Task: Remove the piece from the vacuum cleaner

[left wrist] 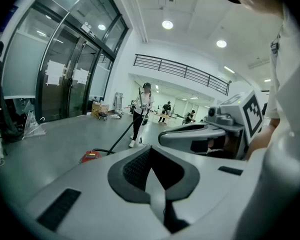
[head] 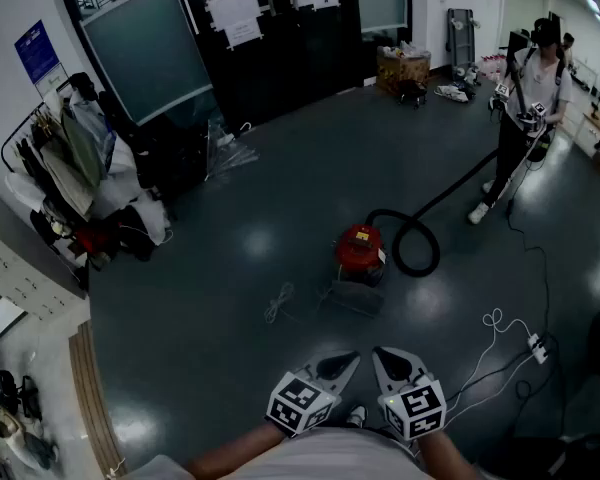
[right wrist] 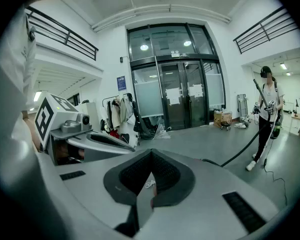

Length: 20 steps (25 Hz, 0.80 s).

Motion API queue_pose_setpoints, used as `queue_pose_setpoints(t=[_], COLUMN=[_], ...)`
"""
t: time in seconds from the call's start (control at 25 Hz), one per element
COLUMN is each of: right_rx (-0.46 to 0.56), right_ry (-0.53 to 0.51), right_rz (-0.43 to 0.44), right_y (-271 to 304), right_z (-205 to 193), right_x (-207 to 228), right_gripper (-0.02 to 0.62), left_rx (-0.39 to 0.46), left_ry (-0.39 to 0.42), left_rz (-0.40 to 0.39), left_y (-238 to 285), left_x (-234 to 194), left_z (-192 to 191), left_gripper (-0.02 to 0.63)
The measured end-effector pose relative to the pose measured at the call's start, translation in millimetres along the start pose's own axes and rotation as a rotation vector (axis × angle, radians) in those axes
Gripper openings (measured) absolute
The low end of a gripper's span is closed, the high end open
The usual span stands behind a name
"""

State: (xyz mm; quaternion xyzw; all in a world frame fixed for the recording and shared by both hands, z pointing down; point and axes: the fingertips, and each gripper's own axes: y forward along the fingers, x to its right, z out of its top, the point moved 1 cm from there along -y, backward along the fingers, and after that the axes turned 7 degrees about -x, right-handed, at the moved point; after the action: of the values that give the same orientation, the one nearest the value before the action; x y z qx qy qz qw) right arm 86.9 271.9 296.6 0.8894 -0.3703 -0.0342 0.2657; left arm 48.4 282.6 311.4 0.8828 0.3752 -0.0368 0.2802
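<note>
A red canister vacuum cleaner (head: 361, 251) stands on the dark floor mid-room, also seen low in the left gripper view (left wrist: 90, 156). Its black hose (head: 420, 238) loops beside it and runs to a person (head: 528, 98) at the far right who holds the wand. A flat grey piece (head: 352, 296) lies on the floor just in front of the canister. My left gripper (head: 348, 362) and right gripper (head: 385, 354) hang side by side close to my body, well short of the vacuum. Both are shut with nothing between the pads, as the left gripper (left wrist: 151, 156) and right gripper (right wrist: 151, 161) show in their own views.
A clothes rack (head: 80, 168) with bags fills the left wall beside glass doors (head: 150, 48). A loose white cord (head: 278, 303) lies left of the vacuum. A power strip with cables (head: 535, 346) sits on the floor at right. A box (head: 402, 68) stands at the back.
</note>
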Motion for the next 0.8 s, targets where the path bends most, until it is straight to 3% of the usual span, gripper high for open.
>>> queue_pose_setpoints(t=[0.36,0.8], right_rx=[-0.003,0.002], right_ry=[-0.012,0.003], right_rz=[0.013,0.095], right_y=[-8.8,-9.4], right_z=[-12.0,-16.1], right_x=[-2.6,0.1], right_gripper=[0.017,0.017], left_rx=[-0.001,-0.014], left_ry=[0.004,-0.019], left_rz=[0.006,0.039], left_y=[-0.8,6.1], left_x=[13.0,13.8], left_z=[-8.5,-11.2], left_gripper=[0.006,0.006])
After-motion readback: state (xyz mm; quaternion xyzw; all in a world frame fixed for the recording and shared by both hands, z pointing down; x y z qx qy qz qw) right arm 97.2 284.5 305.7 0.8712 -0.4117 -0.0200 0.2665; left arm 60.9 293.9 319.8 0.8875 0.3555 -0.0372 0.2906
